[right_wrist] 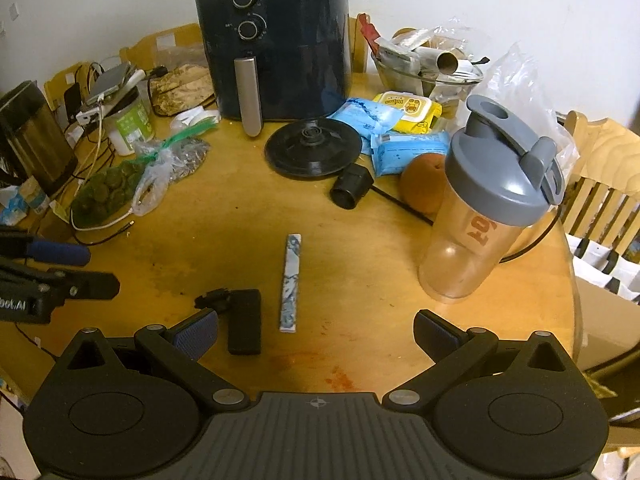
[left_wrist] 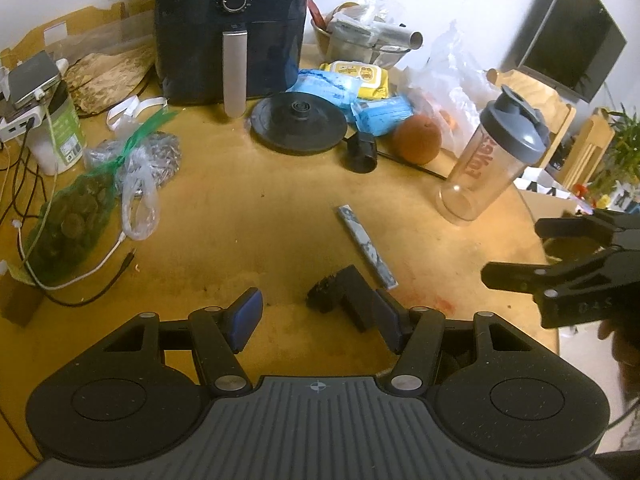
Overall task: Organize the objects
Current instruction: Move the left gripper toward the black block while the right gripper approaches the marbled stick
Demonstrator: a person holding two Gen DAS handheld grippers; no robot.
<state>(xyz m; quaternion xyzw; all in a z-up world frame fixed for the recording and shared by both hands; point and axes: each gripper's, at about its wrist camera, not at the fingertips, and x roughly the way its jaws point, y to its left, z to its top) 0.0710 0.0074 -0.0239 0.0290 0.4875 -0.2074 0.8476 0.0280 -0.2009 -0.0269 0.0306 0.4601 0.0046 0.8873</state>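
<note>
Hovering left gripper [left_wrist: 320, 320] and right gripper [right_wrist: 316, 332] both wide, holding nothing, shaker bottle [right_wrist: 486, 208] upright, see-through, lid shut, near table [right_wrist: 240, 216] edge, black device [right_wrist: 244, 320] beside sachet [right_wrist: 291, 282] on bare centre.

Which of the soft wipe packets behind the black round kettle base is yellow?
The yellow wipes pack with a flip lid, farthest back beside the glass bowl; the two packets in front of it are light blue.
</note>
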